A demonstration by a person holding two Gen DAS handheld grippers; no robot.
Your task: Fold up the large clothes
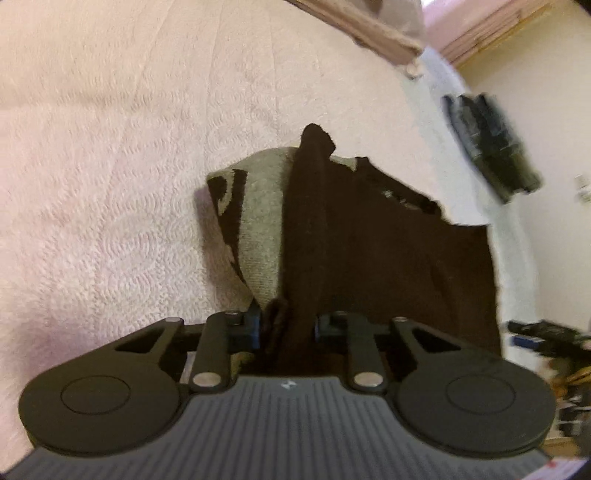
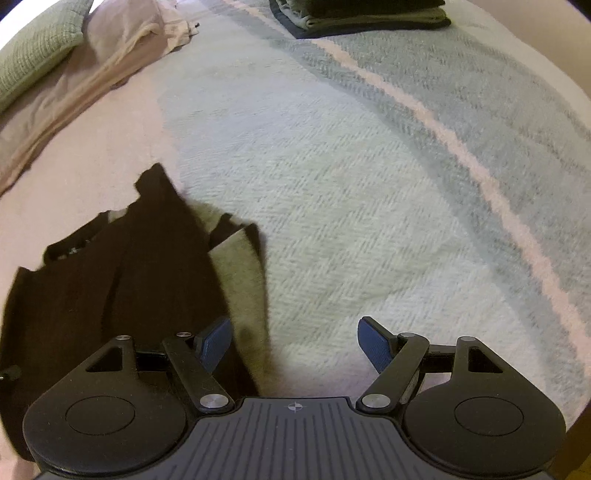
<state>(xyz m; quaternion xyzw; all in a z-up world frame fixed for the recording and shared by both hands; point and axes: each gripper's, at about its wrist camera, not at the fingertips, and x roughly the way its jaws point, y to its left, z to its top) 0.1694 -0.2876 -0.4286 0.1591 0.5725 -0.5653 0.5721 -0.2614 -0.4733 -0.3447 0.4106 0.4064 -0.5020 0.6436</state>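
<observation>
A large dark brown garment [image 1: 388,258] with a grey-beige panel [image 1: 262,229] lies bunched on the bed cover [image 1: 110,184]. In the left wrist view, my left gripper [image 1: 288,326] is shut on a bunched fold of its brown cloth, which rises between the blue pads. The right wrist view shows the same garment [image 2: 140,280] at the lower left. My right gripper [image 2: 295,343] stands open just above the bed. Its left fingertip [image 2: 216,343] hangs over the garment's grey-beige edge [image 2: 243,288], and its right fingertip [image 2: 373,345] is over bare cover.
A folded stack of dark green clothes [image 2: 362,14] sits at the far end of the bed. A green pillow [image 2: 33,48] and a crumpled pink sheet [image 2: 103,66] lie at the far left. The bed's edge [image 1: 517,258] runs down the right, with dark clutter [image 1: 546,339] beyond it.
</observation>
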